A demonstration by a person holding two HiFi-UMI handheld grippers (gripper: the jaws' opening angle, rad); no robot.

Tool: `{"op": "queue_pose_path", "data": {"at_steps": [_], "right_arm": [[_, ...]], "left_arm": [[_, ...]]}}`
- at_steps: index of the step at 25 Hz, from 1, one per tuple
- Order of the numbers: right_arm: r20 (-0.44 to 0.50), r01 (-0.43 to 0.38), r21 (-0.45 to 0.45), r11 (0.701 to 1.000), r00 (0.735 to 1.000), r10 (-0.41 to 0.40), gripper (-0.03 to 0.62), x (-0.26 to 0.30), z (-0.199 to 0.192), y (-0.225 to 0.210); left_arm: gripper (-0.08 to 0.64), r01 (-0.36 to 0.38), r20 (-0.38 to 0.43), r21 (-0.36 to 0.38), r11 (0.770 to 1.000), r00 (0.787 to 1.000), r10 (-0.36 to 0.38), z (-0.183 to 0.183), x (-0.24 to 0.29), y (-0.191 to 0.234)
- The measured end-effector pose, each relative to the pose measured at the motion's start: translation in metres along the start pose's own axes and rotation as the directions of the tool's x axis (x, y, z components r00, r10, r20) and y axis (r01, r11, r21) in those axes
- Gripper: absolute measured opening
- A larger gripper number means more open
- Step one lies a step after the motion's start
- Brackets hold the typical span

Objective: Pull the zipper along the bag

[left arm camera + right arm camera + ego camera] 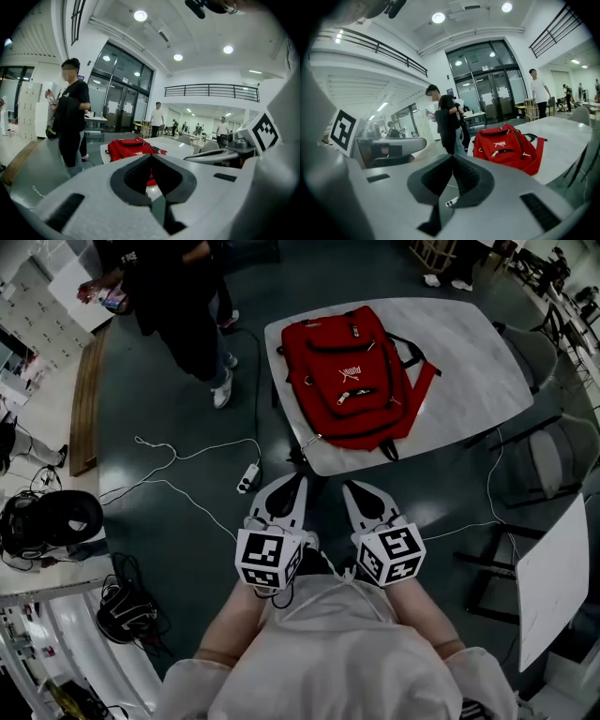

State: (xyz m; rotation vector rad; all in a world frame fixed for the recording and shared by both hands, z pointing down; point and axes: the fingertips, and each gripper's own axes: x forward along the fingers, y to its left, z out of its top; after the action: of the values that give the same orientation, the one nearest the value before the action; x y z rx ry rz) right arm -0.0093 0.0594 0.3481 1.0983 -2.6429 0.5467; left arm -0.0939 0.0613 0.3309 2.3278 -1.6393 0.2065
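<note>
Backpack (352, 376), red, lying flat on the white bench (469, 352), untouched.
Left gripper (294, 484) and right gripper (353, 489) are side by side short of the bench's near edge, clear of the backpack. Both have jaws together, nothing between them.

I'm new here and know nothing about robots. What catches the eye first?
A bright red backpack lies flat on the pale table, straps spilling to its right. Nearer the camera, the left gripper and right gripper, each with a black-and-white marker cube, hang short of the table, jaws together and empty.
</note>
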Motion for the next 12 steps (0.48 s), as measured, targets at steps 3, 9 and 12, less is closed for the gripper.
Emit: {"op": "queue_pose_path", "data": {"at_steps": [3,9,12], "right_arm": [[-0.031,0.019,0.02,1.0,0.999,-0.019,0.028,0.023,-0.001,-0.005],[-0.131,0.063,0.048,0.997,0.99,-0.057,0.028,0.063,-0.019,-0.036],[-0.178,0.064,0.058,0.996,0.983,-0.053,0.028,0.085,-0.029,-0.056]], "left_arm": [[0.021,0.007,-0.037,-0.018,1.0,0.999,-0.008,-0.009,0.015,0.021],[0.021,0.008,-0.149,-0.041,0.999,0.989,-0.014,-0.044,0.052,0.049],[0.021,-0.001,-0.189,-0.049,0.999,0.982,-0.008,-0.057,0.074,0.061]]}}
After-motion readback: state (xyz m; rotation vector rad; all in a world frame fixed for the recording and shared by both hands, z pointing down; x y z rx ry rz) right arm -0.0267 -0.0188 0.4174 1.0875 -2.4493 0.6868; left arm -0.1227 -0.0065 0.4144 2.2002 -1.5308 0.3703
